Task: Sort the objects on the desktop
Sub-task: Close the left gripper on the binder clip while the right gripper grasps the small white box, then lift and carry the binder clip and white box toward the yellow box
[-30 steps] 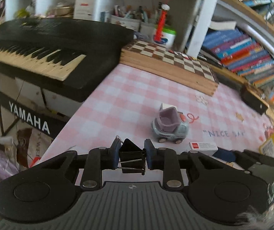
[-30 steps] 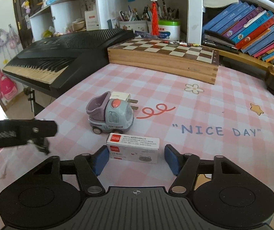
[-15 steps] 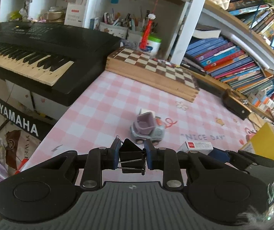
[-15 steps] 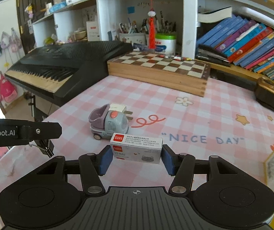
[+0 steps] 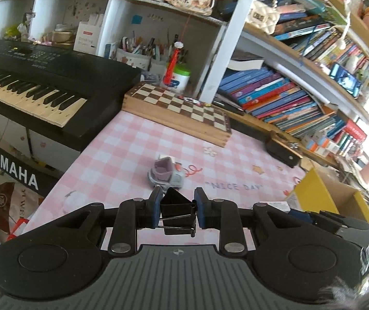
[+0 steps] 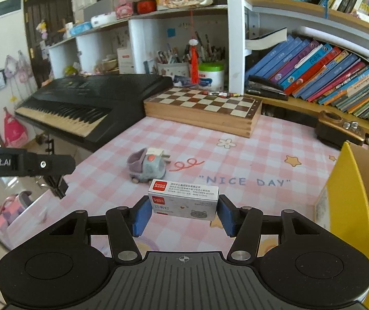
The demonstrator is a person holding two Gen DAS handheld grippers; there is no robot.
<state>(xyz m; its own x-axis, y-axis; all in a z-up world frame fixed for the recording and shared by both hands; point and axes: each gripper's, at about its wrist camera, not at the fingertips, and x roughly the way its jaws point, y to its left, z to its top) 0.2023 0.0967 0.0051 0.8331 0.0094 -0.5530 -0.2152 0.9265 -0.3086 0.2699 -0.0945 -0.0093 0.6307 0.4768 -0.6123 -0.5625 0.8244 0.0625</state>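
Binder clip (image 5: 176, 208) – staple box (image 6: 183, 201) – gripped

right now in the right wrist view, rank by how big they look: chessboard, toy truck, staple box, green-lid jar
1. chessboard, clearly largest.
2. staple box, held close to the camera, which inflates it.
3. toy truck, a bit smaller here; true order against the box is unsure.
4. green-lid jar, smallest but farthest.

Bright, even daylight, soft shadows, strong fisheye bending at the edges, slight blur in the lower right corners.
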